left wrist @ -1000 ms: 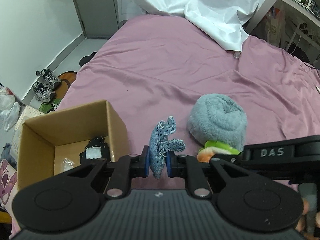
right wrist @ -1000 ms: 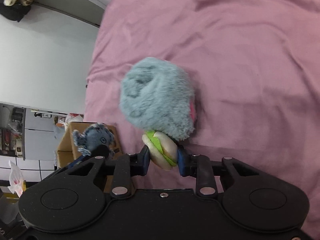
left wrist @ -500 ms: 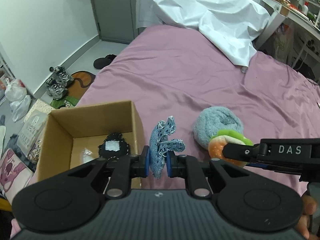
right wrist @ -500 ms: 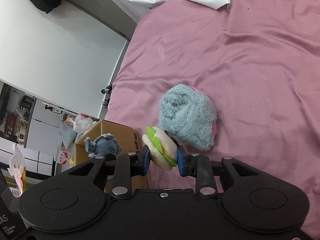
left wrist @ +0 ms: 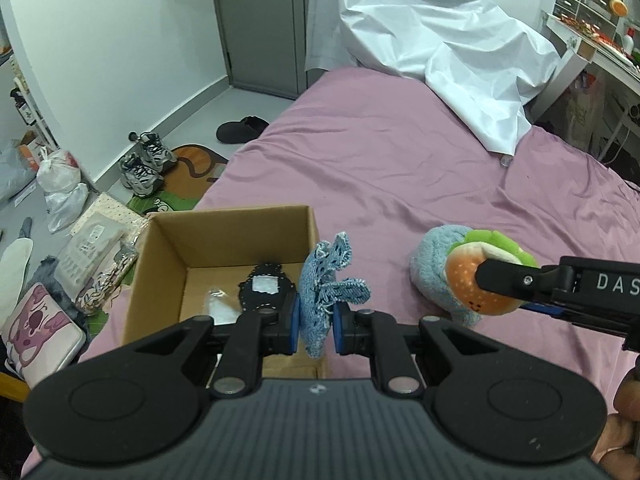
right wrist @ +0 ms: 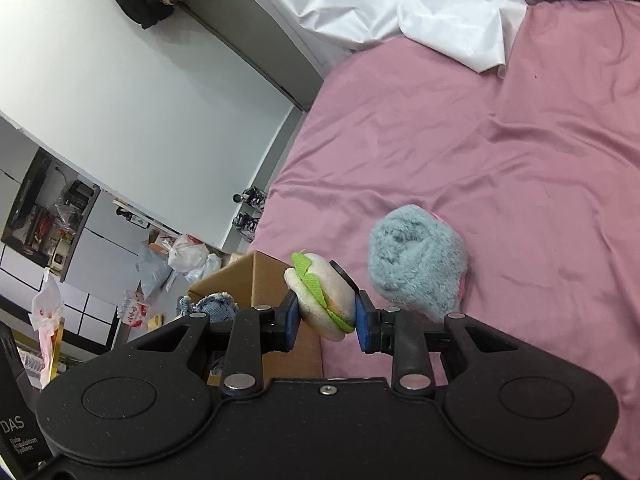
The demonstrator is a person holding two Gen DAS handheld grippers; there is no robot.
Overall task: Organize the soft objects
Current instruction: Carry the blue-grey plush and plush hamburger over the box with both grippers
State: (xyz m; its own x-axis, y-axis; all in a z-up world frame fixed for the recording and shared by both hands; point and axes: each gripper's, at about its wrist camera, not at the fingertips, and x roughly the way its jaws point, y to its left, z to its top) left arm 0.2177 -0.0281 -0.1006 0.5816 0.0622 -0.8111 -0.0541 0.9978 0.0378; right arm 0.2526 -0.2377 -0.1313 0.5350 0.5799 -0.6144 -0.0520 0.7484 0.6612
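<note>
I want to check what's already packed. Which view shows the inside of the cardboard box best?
The left wrist view: it looks down into the open cardboard box, showing a black item and a clear wrapper on its floor. The right wrist view shows only the box's outer corner, behind the right gripper clamping the plush burger.

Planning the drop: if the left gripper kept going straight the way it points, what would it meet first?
Probably the cardboard box, at its right wall; the left gripper holds the denim toy just above. Depth is uncertain.
</note>
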